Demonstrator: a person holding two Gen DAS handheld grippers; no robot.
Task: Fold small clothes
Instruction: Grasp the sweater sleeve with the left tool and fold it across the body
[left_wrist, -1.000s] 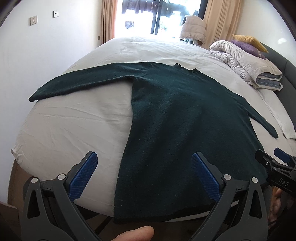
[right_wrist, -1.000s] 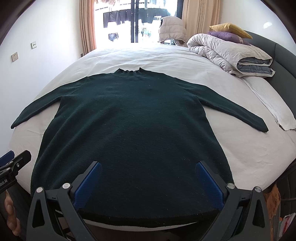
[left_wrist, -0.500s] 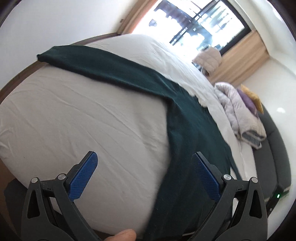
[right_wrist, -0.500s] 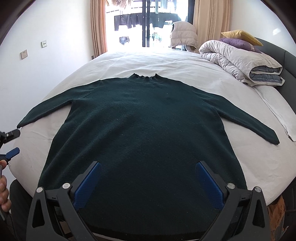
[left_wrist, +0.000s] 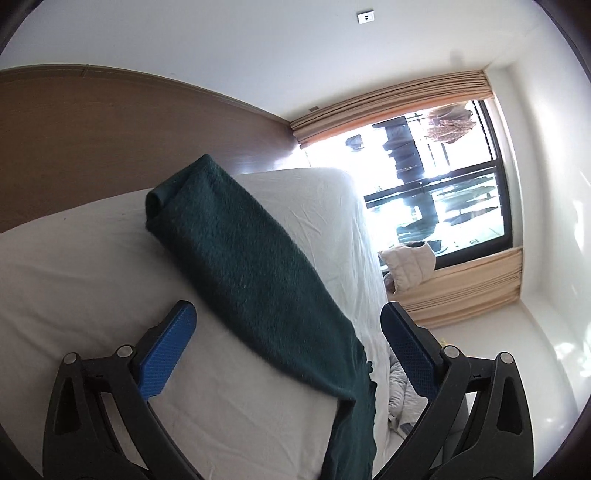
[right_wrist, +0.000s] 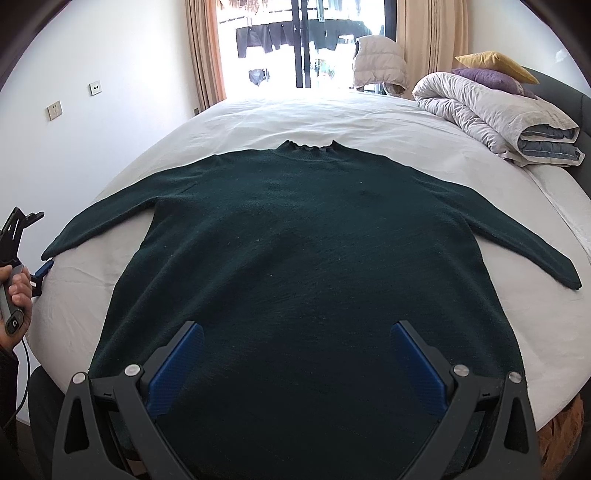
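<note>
We see a dark green sweater (right_wrist: 306, 258) spread flat, front up, on the white sheet of a bed (right_wrist: 369, 122), filling the centre of the right wrist view. Its collar points toward the window at the top of the frame, and both sleeves stretch outward to mid left and mid right.

The right gripper (right_wrist: 295, 363) hangs over the hem at the bottom centre of that view. Its blue-padded fingers (right_wrist: 173, 365) stand wide apart with nothing between them.

At the far left edge of the same frame we see a hand (right_wrist: 16, 291) clasping the handle of the left gripper (right_wrist: 38, 275), just beside the tip of the sweater's left sleeve (right_wrist: 99, 221).

The left wrist view is rolled sideways. There the sleeve runs diagonally from the upper left toward the bottom centre, its cuff near the bed's edge. The left gripper's fingers (left_wrist: 166, 350) are spread open on either side of the sleeve; we cannot tell if they touch it.

A folded grey duvet (right_wrist: 495, 110) with a purple pillow (right_wrist: 487, 77) and a yellow pillow (right_wrist: 495, 62) lies in the upper right of the right wrist view, well apart from the sweater.
</note>
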